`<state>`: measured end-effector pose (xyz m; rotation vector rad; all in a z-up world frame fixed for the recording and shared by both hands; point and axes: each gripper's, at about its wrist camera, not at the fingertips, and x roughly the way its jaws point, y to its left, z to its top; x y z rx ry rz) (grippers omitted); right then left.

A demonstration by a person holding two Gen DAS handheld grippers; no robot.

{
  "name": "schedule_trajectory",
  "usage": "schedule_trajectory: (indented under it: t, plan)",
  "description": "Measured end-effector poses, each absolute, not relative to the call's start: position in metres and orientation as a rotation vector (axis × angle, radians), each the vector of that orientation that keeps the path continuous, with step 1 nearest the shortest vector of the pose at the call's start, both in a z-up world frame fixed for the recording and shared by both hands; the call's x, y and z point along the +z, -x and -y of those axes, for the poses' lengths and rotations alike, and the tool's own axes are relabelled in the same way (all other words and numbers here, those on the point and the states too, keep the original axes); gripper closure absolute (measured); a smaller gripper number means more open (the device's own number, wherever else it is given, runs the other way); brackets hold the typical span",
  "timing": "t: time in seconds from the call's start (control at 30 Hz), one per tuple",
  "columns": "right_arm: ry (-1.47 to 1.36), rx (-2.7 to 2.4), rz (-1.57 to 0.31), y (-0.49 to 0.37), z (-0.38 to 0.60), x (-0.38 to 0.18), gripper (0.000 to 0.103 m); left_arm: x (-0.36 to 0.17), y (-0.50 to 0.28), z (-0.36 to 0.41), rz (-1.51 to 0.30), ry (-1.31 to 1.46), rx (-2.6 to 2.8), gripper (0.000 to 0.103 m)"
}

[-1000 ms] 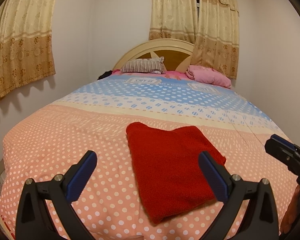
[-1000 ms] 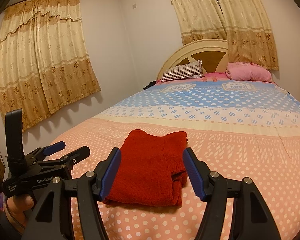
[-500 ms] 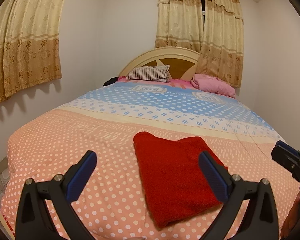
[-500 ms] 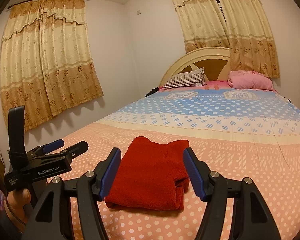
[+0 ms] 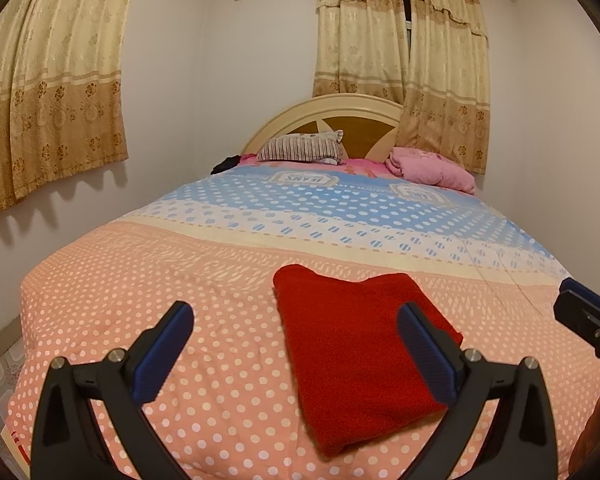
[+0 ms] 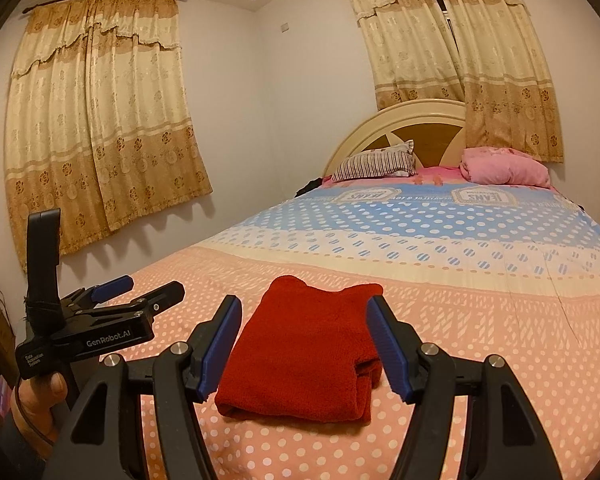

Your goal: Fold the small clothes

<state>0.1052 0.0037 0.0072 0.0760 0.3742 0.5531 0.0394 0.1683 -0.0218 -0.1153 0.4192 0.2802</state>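
Note:
A red folded garment [image 5: 356,356] lies flat on the polka-dot bedspread [image 5: 204,280] near the foot of the bed; it also shows in the right wrist view [image 6: 304,348]. My left gripper [image 5: 296,344] is open and empty, held above the bed just short of the garment. My right gripper [image 6: 304,348] is open and empty, its fingers framing the garment from above without touching it. The left gripper also shows at the left of the right wrist view [image 6: 140,292], and the right gripper at the right edge of the left wrist view [image 5: 584,312].
A striped pillow [image 5: 300,148] and a pink bundle [image 5: 432,168] lie at the headboard [image 5: 328,116]. Curtains [image 5: 52,80] hang on the left wall and behind the bed. The bed's foot edge runs just below the grippers.
Both grippers have drawn back and tilted upward, so the garment sits lower and farther in both views. The garment has not moved. Both jaws stay open.

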Motion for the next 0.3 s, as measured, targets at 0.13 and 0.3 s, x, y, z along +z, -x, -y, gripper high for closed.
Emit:
schedule_trajectory:
  t: [0.13, 0.3]
  plan:
    - [-0.074, 0.553, -0.377, -0.1058, -0.0036, 0.0067, 0.037, -0.0238, -0.0403, -0.1660, -0.418, 0.093, 0.286, 0.000]
    - [-0.069, 0.551, -0.385, -0.1072, -0.0032, 0.0053, 0.037, -0.0243, -0.0399, -0.1619, -0.412, 0.073, 0.271, 0.000]
